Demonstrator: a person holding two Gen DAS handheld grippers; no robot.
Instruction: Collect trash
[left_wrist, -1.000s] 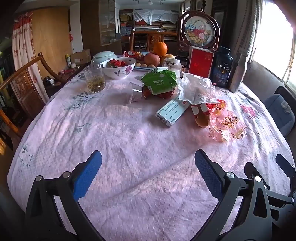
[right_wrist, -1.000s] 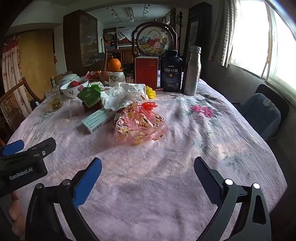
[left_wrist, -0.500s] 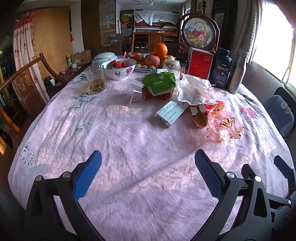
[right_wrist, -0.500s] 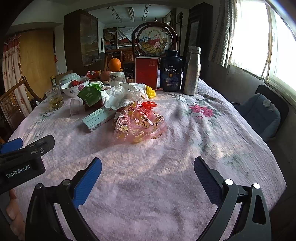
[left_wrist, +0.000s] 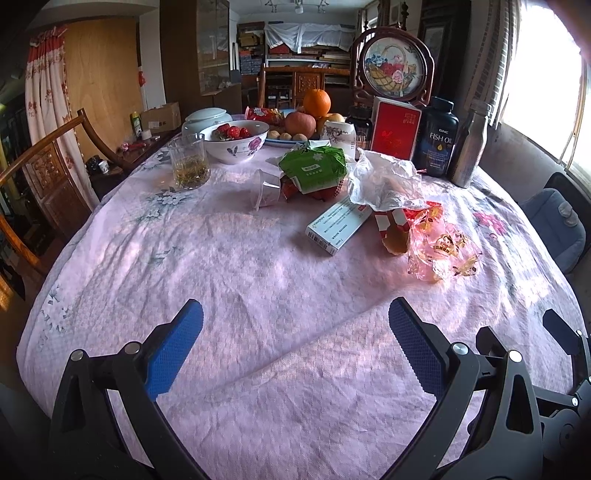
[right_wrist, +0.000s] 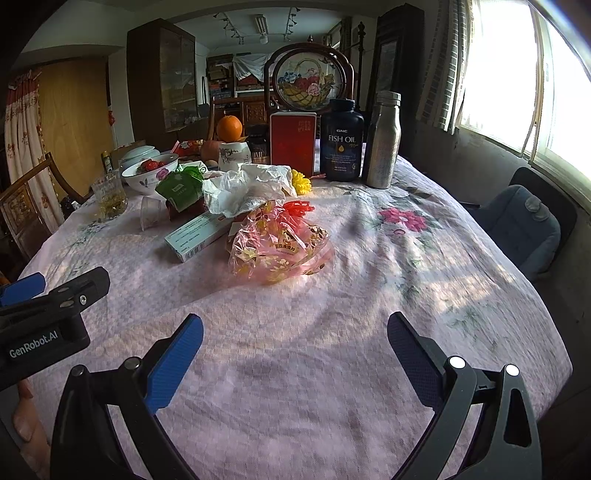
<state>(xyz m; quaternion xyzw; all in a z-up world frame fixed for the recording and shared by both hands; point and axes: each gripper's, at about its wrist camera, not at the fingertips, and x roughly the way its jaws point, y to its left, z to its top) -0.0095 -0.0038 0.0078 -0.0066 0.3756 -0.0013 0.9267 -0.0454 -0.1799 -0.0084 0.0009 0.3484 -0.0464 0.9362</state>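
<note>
Right wrist: crinkly pink cellophane bag (right_wrist: 279, 243) on textured tablecloth (right_wrist: 332, 350)

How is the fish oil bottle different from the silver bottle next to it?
The fish oil bottle is dark, wide and squat with a big printed label; the silver bottle is shiny metal, slimmer and taller, with no label showing. Both stand upright, side by side, with caps on, at the far edge of the table.

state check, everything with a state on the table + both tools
left tool: open, empty
right tool: open, empty
clear plastic cup: tipped on its side
glass: upright, tea inside
steel bottle: upright, capped
fish oil bottle: upright, capped
white box: lying flat
</note>
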